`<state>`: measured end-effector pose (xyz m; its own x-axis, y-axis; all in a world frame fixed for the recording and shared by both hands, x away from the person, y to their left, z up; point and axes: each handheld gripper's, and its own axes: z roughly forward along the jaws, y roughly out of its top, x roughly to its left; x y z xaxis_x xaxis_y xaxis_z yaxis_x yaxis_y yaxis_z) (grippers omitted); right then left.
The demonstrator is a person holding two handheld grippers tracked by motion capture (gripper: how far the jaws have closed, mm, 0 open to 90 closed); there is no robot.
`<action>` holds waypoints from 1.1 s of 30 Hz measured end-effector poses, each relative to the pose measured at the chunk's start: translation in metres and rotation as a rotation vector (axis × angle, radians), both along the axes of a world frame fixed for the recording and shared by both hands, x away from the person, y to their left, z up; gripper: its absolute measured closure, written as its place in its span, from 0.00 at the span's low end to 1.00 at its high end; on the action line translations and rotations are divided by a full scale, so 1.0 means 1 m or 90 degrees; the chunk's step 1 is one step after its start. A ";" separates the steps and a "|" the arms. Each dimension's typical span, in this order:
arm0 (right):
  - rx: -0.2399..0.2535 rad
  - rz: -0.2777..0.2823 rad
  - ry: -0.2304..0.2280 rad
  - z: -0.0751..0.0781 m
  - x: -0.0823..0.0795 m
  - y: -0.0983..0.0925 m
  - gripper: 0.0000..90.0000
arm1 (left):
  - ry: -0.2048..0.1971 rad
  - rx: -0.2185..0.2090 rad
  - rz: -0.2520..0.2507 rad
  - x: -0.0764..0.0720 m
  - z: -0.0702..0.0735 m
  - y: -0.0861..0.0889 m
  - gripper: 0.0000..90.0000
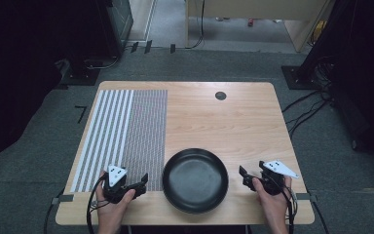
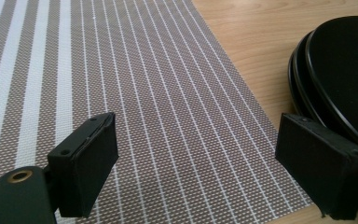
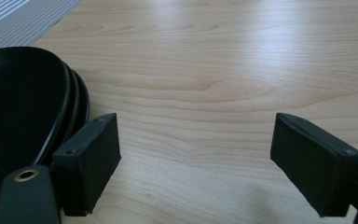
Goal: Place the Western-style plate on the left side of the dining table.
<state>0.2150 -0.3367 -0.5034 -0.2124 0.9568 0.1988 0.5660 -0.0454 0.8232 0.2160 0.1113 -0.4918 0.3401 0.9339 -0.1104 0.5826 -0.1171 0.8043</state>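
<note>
While both claws flank the black dish stack, notes follow.
Dish stack (image 1: pixel 195 180): near edge of counter (image 1: pixel 233 117), right edge of striped mat (image 1: pixel 126 131) just beside it.
Left claw (image 1: pixel 139 183): jaws spread, empty, left of stack.
Right claw (image 1: pixel 247 176): jaws spread, empty, right of stack.
Risk: rims look nested; a pinch may lift several, or slip on glossy rim.

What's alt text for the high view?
A black plate sits near the front edge of a wooden table, with an open left gripper and right gripper held either side. A striped mat lies left of it.
</note>
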 end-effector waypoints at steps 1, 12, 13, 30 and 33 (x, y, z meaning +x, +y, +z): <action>0.002 0.005 -0.001 0.000 0.000 0.003 0.17 | 0.000 0.000 -0.002 0.000 0.000 -0.001 0.14; 0.020 0.011 -0.009 0.003 -0.002 0.012 0.18 | -0.001 -0.001 -0.011 -0.001 0.000 -0.007 0.14; 0.020 0.012 -0.009 0.003 -0.002 0.012 0.18 | -0.001 -0.001 -0.011 -0.001 0.000 -0.007 0.14; 0.040 -0.007 0.002 0.005 -0.001 0.030 0.33 | 0.000 -0.017 -0.031 -0.003 0.001 -0.015 0.15; 0.034 -0.005 -0.002 0.006 -0.002 0.033 0.36 | 0.001 -0.019 -0.035 -0.004 0.000 -0.018 0.15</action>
